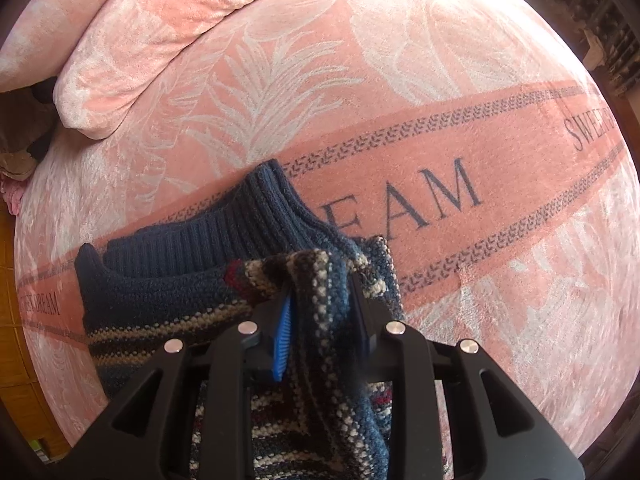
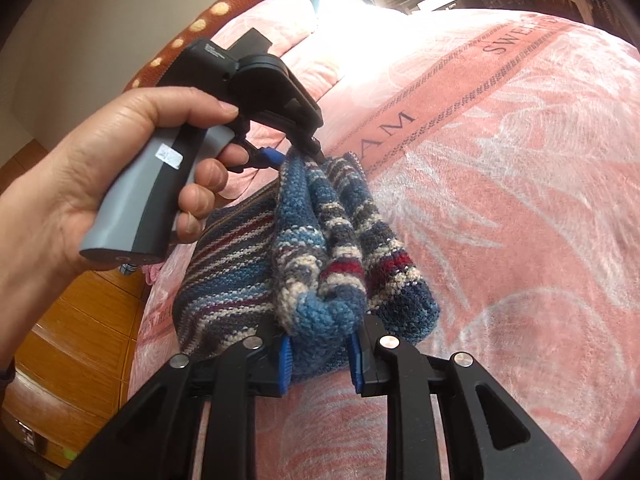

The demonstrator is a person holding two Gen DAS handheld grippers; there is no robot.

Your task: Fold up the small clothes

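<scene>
While both tongs grip it, knit sweater [image 2: 320, 240] hangs bunched betw. them, above pink blanket [image 2: 520, 200]. L gripper [image 1: 324, 300] and R gripper [image 2: 320, 344] each clenched on sweater.

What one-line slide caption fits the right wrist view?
Both grippers, right and left, clamp a striped knit sweater above a pink blanket.
</scene>
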